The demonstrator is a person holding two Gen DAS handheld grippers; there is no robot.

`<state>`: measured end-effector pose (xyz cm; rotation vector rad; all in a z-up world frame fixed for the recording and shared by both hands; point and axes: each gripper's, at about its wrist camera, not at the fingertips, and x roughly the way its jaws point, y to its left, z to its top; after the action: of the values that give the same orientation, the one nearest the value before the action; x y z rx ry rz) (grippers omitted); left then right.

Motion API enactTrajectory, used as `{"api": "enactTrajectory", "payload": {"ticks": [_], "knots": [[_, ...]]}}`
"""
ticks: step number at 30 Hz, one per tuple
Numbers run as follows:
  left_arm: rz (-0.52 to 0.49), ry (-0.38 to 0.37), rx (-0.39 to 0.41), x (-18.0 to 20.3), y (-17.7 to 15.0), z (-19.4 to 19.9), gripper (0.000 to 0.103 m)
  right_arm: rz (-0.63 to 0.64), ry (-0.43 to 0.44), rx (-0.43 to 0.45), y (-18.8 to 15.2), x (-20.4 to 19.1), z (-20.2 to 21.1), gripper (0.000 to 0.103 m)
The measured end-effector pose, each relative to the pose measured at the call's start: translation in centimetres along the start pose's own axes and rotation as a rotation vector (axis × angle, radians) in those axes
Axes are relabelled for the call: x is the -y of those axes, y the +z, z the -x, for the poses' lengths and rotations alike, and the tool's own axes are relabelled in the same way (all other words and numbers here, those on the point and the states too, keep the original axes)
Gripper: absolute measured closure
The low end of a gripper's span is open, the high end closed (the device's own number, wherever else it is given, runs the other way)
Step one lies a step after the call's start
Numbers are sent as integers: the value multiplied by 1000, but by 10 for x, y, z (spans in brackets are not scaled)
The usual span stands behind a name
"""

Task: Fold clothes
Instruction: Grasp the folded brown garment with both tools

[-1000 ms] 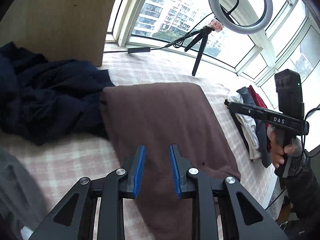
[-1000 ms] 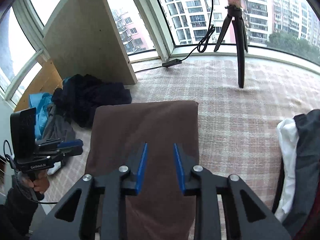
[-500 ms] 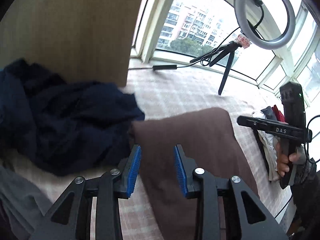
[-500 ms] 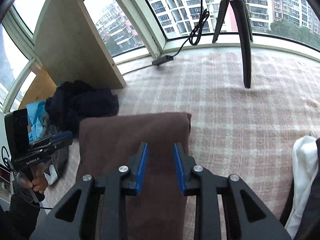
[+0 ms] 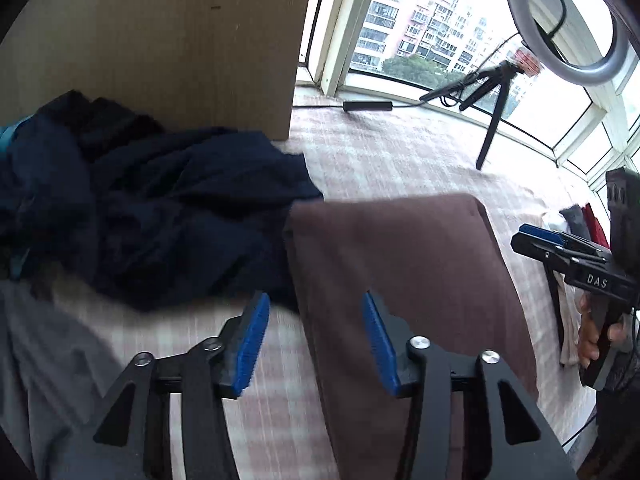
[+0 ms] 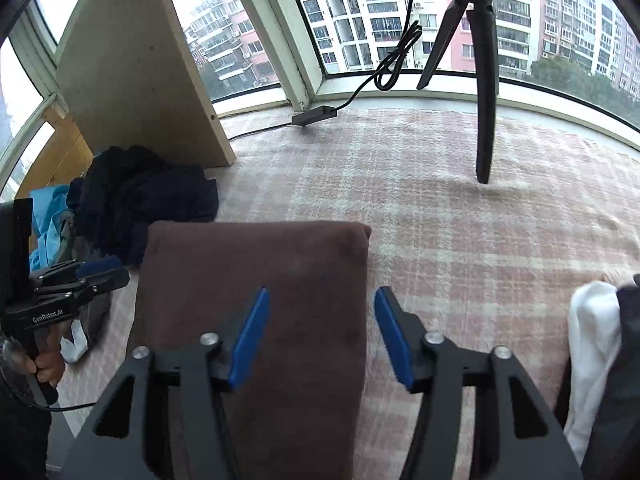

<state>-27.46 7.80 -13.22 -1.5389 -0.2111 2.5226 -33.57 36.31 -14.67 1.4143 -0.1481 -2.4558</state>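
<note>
Plaid cover [image 6: 460, 240]: pink-and-white checked surface running to the window sill; widest bare stretch lies right of the brown garment, up to the tripod foot.

Brown garment [image 6: 256, 276]: folded to a long flat rectangle, smooth, far edge straight with rounded corners; lies on the plaid cover at its middle, long sides running toward the cameras. Its left far corner touches the navy heap.

Navy clothes heap [image 5: 152, 208]: crumpled, unfolded, against the wooden panel [image 5: 160, 40].

Folded stack [image 6: 596, 344]: white and dark grey pieces at the right edge; the left wrist view alone adds a red one.

Tripod [image 6: 484, 80]: black legs on the cover near the sill; its ring light [image 5: 568, 20] shows only in the left wrist view. A light blue cloth [image 6: 48, 216] shows only in the right wrist view.

Left gripper [image 5: 314, 340]: jaws apart, having just been opening; they straddle the garment's left long edge, pads clear of it.

Right gripper [image 6: 320, 332]: jaws apart, just opened wider; they straddle the right long edge, nothing pinched.
</note>
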Motion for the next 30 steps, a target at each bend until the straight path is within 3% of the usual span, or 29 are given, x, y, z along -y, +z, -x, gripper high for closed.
{"api": "enactTrajectory", "payload": {"ticks": [4, 9, 14, 17, 22, 26, 30], "knots": [[-1, 3, -28, 1, -34, 14, 47, 22, -74, -15, -37, -1, 16, 44], [72, -39, -67, -5, -59, 20, 46, -50, -26, -40, -66, 9, 21, 43], [153, -76, -63, -16, -60, 13, 46, -137, 44, -39, -67, 25, 12, 43], [167, -68, -76, -19, -57, -1, 46, -158, 56, -58, -64, 30, 0, 43], [183, -116, -118, -22, -56, -24, 45, -168, 103, -66, -65, 34, -13, 40], [195, -146, -111, -24, -55, -26, 45, -140, 142, -40, -67, 35, -13, 35], [140, -146, -117, -12, -54, -28, 44, -86, 153, -48, -65, 31, -15, 33]]}}
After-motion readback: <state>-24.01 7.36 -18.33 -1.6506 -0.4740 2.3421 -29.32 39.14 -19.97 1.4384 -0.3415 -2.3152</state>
